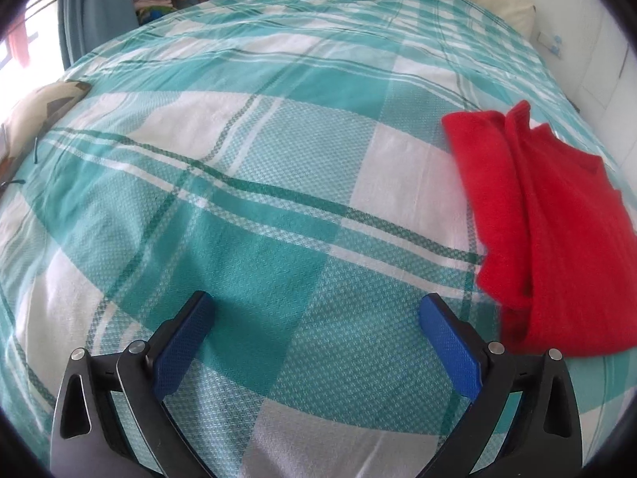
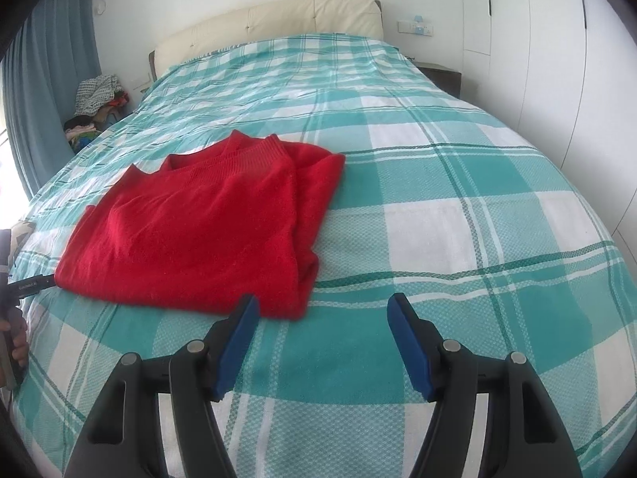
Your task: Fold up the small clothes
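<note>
A red knit sweater (image 2: pixel 207 223) lies partly folded on the teal and white plaid bedspread (image 2: pixel 438 215), with its collar toward the headboard. It also shows in the left wrist view (image 1: pixel 549 231) at the right edge. My right gripper (image 2: pixel 322 314) is open and empty, hovering just in front of and to the right of the sweater's near corner. My left gripper (image 1: pixel 316 310) is open and empty over bare bedspread (image 1: pixel 239 159), with the sweater to its right. Part of the left gripper tool (image 2: pixel 28 285) shows at the left edge of the right wrist view, by the sweater's left corner.
A cream headboard (image 2: pixel 278 20) stands at the far end of the bed. A pile of clothes (image 2: pixel 95 99) sits beside the bed at the far left, next to a blue curtain (image 2: pixel 43 79). White wardrobe doors (image 2: pixel 557 59) line the right side. A patterned cushion (image 1: pixel 36 115) lies at the bed's left edge.
</note>
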`<state>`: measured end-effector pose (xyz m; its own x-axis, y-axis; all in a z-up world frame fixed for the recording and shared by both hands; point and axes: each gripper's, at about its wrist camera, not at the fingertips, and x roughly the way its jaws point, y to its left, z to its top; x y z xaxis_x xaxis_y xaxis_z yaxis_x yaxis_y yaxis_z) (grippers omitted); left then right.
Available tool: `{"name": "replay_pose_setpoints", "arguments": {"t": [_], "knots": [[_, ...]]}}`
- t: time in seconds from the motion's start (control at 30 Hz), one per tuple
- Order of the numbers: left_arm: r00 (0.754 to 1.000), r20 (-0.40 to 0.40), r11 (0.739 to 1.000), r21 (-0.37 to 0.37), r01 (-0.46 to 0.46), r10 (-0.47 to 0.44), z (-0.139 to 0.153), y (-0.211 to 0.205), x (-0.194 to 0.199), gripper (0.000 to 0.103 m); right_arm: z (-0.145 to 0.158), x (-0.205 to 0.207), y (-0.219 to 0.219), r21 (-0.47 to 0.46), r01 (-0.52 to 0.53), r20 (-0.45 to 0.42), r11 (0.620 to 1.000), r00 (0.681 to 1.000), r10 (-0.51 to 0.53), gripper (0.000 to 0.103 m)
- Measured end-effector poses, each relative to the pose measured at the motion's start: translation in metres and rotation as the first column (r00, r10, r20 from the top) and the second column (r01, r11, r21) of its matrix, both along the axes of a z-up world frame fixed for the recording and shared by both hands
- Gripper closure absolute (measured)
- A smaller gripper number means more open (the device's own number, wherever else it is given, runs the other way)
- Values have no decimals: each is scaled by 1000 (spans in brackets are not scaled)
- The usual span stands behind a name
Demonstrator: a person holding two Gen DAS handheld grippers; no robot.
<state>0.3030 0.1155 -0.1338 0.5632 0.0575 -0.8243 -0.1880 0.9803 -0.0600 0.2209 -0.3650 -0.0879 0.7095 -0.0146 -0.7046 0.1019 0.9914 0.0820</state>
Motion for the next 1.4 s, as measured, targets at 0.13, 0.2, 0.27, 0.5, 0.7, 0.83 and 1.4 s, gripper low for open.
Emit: {"name": "replay_pose_setpoints", "arguments": {"t": [0.13, 0.2, 0.27, 0.5, 0.7, 0.83, 1.4], "knots": [[1000, -1, 999, 49, 2, -2, -2, -6, 0, 0, -25, 6, -12, 47, 48, -76, 998, 996, -45, 36], [1000, 12, 999, 53, 3, -3, -3, -7, -2, 0, -36, 6, -20, 96, 61, -88, 993, 995, -53, 36], [1000, 8, 999, 37, 2, -3, -3, -4, -1, 0, -37, 5, -23, 113, 55, -80, 992, 996, -46, 35], [1000, 11, 999, 45, 2, -2, -3, -4, 1, 0, -43, 4, -15, 86, 17, -59, 996, 998, -12, 23], [1000, 11, 999, 46, 2, -2, -3, -4, 1, 0, -47, 6, -10, 78, -11, -47, 997, 999, 15, 13], [1000, 11, 999, 45, 2, -2, -3, -4, 1, 0, -49, 6, -12, 104, -19, -38, 994, 999, 23, 11], [1000, 12, 999, 45, 1, -2, -3, -4, 1, 0, -52, 6, -12, 118, -22, -19, 993, 1000, 24, 10]]}}
